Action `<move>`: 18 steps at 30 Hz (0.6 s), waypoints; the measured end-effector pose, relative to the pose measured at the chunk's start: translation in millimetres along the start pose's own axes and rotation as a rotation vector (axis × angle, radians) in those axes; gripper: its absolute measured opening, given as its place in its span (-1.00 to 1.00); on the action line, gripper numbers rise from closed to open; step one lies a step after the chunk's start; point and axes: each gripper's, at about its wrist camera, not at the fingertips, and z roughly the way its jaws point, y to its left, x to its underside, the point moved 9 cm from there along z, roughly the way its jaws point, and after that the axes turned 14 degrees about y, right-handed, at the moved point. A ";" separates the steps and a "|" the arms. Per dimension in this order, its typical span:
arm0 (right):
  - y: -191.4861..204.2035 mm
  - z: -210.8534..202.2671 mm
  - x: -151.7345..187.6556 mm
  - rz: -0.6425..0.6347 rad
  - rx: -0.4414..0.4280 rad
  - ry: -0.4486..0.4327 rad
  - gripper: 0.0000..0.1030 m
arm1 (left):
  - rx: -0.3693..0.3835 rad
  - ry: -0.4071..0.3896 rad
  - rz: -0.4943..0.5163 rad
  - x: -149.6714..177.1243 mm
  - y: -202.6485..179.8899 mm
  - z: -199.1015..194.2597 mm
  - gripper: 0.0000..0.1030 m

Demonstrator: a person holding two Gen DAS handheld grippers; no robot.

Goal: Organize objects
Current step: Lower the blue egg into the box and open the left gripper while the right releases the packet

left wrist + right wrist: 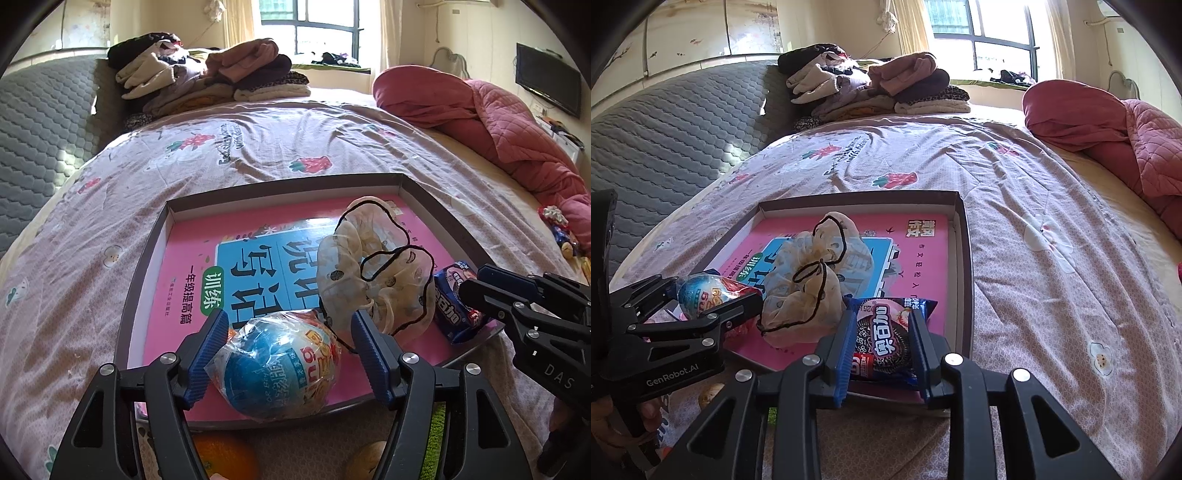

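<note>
Both grippers are working at the near edge of the shallow box (147, 258), which is lying on the bed (92, 295) and is serving here as the landmark. The left gripper (288, 332) is standing wide, its blue pads (212, 343) flanking the wrapped toy egg (277, 365) at the box's near rim; whether either pad is touching the wrapper cannot be told. The right gripper (882, 332) is closed narrowly around the cookie packet (886, 343) at the box's near right corner. A gauze drawstring pouch (369, 273) is lying inside the box between these two items, on the pink workbook (184, 266) lining the box floor.

Likely risks: the egg is rounded and its film looks slick, so it may be rolling off the rim toward the orange fruit (225, 458) just outside the box; the pouch's black cord (399, 258) is lying beside the left gripper's inner pad and could be snagging on it; the soft mattress may be letting the box tilt under pressure.

Beyond the box, the strawberry-print sheet is rumpling toward folded clothes (207, 77), a red quilt (498, 122) and a sunlit window (317, 26).
</note>
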 end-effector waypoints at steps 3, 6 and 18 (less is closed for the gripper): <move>0.3 -0.3 0.4 -0.001 0.000 0.000 -0.40 | 0.000 0.001 0.000 0.8 0.4 -0.5 0.38; 0.7 0.3 -0.2 -0.003 0.003 0.000 -0.37 | -0.001 0.002 -0.002 0.9 0.3 -0.6 0.38; 0.8 1.1 -1.6 -0.004 0.015 0.006 -0.32 | 0.016 0.009 -0.012 2.0 1.3 -4.6 0.43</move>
